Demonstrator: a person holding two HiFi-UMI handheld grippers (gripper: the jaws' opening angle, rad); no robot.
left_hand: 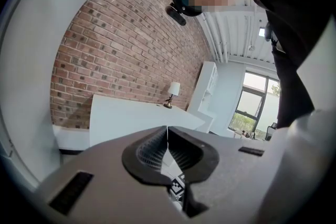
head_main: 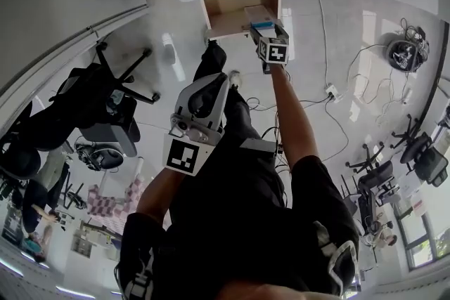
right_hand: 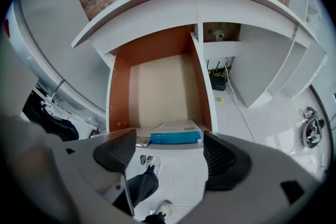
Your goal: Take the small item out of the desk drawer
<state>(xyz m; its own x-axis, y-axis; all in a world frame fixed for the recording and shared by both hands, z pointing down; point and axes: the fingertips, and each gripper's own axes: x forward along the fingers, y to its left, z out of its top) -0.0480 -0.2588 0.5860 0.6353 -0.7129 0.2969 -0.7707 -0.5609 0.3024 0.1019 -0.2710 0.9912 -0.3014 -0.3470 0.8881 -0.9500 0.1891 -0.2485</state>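
left gripper: jaws together, empty | ahead: white desk, lamp, brick wall

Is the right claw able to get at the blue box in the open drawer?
Probably yes. The right claw is open, the drawer is pulled out, and the blue box lies at its front with nothing in between.
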